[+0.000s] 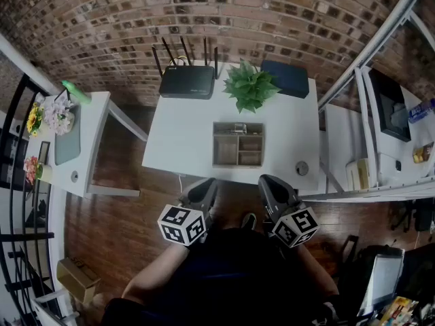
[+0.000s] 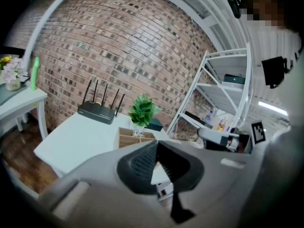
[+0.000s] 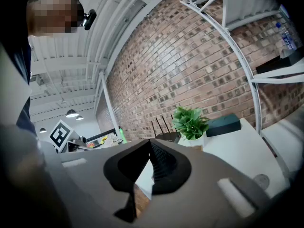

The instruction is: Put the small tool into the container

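Left gripper [image 1: 206,183] and right gripper [image 1: 267,180] — both closed, empty — container [image 1: 238,143] just ahead.

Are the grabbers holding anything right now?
Nothing is held. The left gripper and the right gripper are both shut and empty.

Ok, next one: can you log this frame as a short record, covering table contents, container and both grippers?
table: white, in front of a brick wall
items: router, plant, dark box, wooden container
container contents: small metallic item in the rear compartment, too small to identify
left gripper: shut, empty, near the table's front edge
right gripper: shut, empty, near the table's front edge
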`<state>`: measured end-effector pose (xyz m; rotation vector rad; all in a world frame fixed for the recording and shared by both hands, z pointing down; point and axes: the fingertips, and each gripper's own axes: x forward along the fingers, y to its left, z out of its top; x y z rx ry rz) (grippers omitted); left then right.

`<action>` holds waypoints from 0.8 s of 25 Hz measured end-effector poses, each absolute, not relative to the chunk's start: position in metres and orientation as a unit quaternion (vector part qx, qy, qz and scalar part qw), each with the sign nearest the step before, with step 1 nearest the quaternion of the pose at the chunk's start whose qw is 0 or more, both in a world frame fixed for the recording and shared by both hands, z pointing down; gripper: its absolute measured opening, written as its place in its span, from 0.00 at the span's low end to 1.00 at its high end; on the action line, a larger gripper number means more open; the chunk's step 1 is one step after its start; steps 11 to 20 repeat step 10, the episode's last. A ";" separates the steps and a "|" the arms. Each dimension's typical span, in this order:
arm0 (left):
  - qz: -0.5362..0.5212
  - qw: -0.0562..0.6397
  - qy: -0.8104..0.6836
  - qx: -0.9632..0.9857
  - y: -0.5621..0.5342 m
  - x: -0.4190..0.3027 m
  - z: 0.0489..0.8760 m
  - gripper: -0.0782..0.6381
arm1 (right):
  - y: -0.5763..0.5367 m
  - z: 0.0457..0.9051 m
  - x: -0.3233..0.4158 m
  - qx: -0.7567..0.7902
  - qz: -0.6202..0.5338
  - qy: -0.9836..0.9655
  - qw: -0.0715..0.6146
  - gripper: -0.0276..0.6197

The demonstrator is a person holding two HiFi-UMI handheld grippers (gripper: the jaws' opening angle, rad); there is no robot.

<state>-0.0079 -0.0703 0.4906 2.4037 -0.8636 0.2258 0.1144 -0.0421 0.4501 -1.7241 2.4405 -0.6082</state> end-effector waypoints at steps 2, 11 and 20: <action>0.085 0.285 -0.323 0.898 -0.070 -0.008 0.491 0.12 | -0.042 0.451 0.114 -0.564 -0.201 0.800 0.046 0.06; 0.086 0.285 -0.322 0.898 -0.072 -0.008 0.492 0.12 | -0.045 0.451 0.113 -0.565 -0.203 0.799 0.045 0.06; 0.086 0.285 -0.322 0.898 -0.072 -0.008 0.492 0.12 | -0.045 0.451 0.113 -0.565 -0.203 0.799 0.045 0.06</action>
